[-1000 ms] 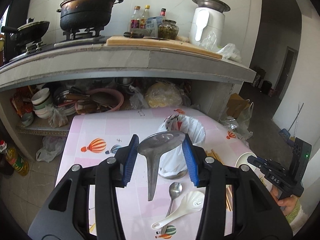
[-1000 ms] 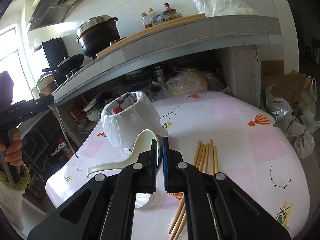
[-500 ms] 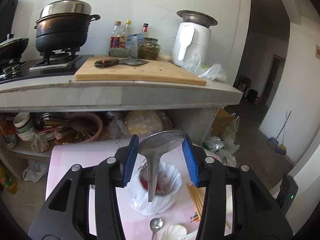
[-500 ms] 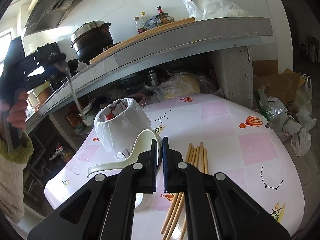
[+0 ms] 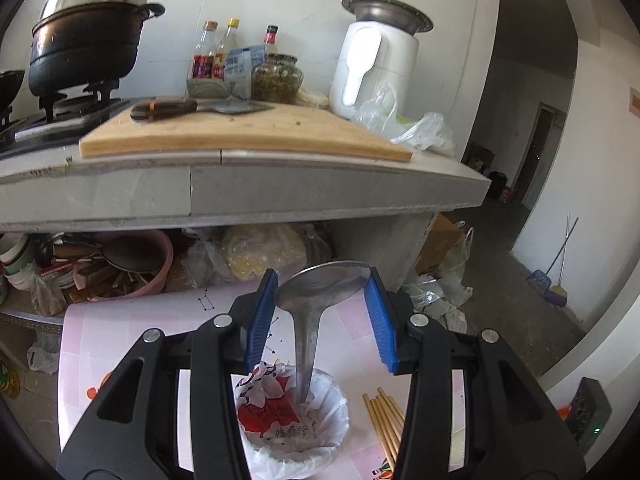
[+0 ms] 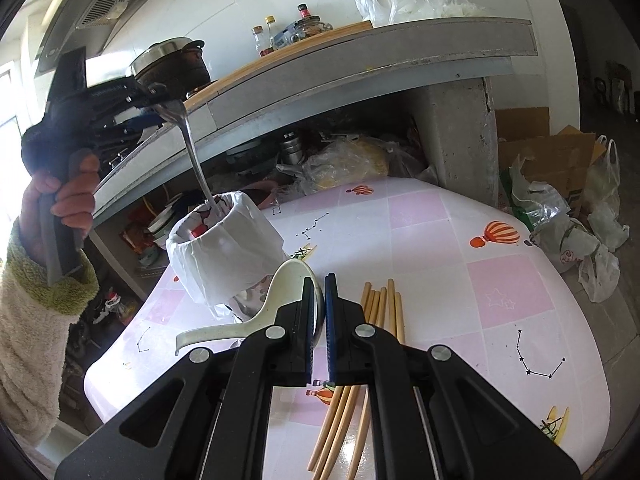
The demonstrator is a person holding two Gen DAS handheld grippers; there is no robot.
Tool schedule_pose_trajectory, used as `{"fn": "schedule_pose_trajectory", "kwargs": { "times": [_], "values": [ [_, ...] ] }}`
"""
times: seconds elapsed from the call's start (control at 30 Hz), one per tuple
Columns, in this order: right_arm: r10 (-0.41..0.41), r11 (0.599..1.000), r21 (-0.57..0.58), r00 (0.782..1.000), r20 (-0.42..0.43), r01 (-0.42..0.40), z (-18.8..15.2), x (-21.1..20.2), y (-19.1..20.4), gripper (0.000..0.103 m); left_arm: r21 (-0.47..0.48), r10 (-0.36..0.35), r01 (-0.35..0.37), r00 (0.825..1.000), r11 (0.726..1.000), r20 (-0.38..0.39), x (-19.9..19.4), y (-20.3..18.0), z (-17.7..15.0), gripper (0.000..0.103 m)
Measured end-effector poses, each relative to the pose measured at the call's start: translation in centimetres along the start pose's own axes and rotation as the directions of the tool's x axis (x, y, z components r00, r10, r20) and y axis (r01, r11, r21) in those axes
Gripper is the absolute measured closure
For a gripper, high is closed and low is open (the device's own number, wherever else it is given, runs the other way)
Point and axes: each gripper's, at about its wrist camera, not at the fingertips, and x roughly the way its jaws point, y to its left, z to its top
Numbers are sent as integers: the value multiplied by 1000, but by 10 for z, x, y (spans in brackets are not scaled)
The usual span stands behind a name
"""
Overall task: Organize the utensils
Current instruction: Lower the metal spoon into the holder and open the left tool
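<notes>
My left gripper [image 5: 320, 284] is shut on the bowl of a metal spoon [image 5: 308, 332], whose handle hangs straight down. The handle's tip dips into the mouth of a round container lined with a white bag [image 5: 292, 420]. The right wrist view shows that same spoon [image 6: 192, 152] slanting down into the container [image 6: 224, 248]. My right gripper [image 6: 318, 280] hovers low over the table, shut on the rim of a white ceramic spoon [image 6: 288, 280], its handle sticking out to the left. Several wooden chopsticks [image 6: 380, 308] lie on the table just beyond it.
A pink-and-white tablecloth [image 6: 500, 292] covers the round table. A second metal spoon [image 6: 248, 308] lies at the container's foot. Behind the table runs a concrete counter [image 5: 320, 192] with a cutting board, knife, bottles and pots; dishes and bags crowd the shelf below. Bags and a box sit on the floor [image 6: 560, 208].
My left gripper has carried the metal spoon forward over the container, and the handle tip now reaches into its mouth. The right gripper has stayed nearly still with the white spoon.
</notes>
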Motion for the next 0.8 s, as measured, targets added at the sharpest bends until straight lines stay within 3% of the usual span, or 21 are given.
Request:
{"fn": "schedule_pose_trajectory", "kwargs": {
  "times": [0.23,0.47,0.8],
  "values": [
    [-4,1000,12,1000,-10,4,0,4,-5,98,-18,8,-9,999,1000,-52,33,14,-31,61],
    [-5,1000,20,1000,-14,6,-1,5,-7,98,-23,-15,14,997,1000,-71,46,17,-63,60],
    [-17,999,30,1000,-7,17,-1,1,-11,98,4,10,-10,990,1000,-142,60,11,-87,60]
  ]
}}
